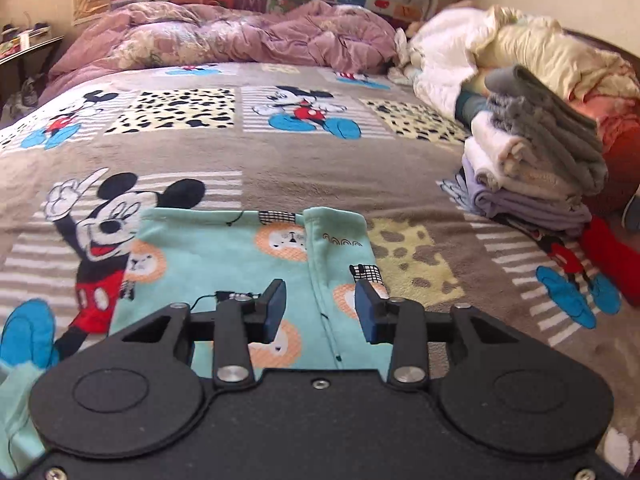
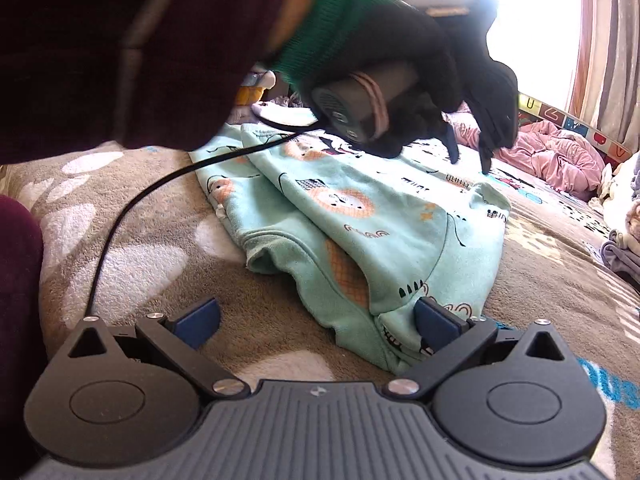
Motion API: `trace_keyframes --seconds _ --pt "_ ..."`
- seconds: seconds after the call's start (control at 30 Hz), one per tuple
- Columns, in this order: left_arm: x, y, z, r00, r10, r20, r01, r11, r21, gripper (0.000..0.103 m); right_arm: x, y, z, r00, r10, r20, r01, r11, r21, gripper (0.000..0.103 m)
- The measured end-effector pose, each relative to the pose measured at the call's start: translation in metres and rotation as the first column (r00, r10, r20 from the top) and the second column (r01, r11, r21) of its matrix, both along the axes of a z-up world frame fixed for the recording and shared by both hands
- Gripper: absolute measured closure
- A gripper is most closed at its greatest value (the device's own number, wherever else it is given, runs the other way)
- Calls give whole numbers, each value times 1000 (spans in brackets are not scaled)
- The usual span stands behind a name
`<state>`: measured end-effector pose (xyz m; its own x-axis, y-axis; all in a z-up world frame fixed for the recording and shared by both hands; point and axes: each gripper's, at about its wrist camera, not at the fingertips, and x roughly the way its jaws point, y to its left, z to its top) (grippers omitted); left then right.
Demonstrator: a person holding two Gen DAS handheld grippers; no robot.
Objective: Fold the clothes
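Mint lion-print garment (image 1: 240,264) lies partly folded on the bed (image 1: 304,168), one side panel already turned over the middle. Left gripper (image 1: 320,312) hovers above it, fingers partly apart, nothing between them. Right gripper (image 2: 316,324) sits low at the garment's near corner, fingers spread wide; one pad touches the cloth edge, no grip. Gloved left hand (image 2: 400,52) holds its tool over the far end.

Step, as judged: between folds. Next move calls for pinching an edge and carrying it across. Folded stack (image 1: 536,160) waits well apart.
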<state>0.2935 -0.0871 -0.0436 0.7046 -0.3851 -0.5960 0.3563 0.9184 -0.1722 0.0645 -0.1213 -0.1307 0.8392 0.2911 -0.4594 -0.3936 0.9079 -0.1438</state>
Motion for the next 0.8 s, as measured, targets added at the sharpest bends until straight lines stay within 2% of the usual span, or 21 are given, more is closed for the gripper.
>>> trace_keyframes --seconds 0.1,0.17,0.23,0.33,0.43,0.6,0.7,0.8 --pt "-57 51 8 993 117 23 -114 986 -119 59 -11 -3 5 999 14 35 -15 1000 8 0" --pt "-84 83 3 976 216 10 -211 960 -183 58 -23 -7 13 998 31 46 -32 999 14 3" --pt "-105 115 -6 953 302 -31 -300 916 -266 58 -35 -12 24 998 32 62 -33 999 22 3" --pt "-122 158 -28 916 377 -137 -399 818 -415 57 -46 -21 37 996 9 91 -12 999 30 3" --pt "-124 176 -46 896 388 -216 -444 760 -475 57 -50 -27 44 992 -8 126 6 1000 13 3" --pt "-115 180 -60 895 389 -218 -444 726 -525 57 -46 -27 43 989 8 149 -2 999 -38 3" --pt "-97 181 -64 887 407 -217 -458 724 -515 57 -34 -28 36 991 17 129 -11 999 -48 3" --pt "-84 180 -66 880 435 -189 -470 744 -475 58 -23 -32 25 995 9 95 -6 1000 -31 5"
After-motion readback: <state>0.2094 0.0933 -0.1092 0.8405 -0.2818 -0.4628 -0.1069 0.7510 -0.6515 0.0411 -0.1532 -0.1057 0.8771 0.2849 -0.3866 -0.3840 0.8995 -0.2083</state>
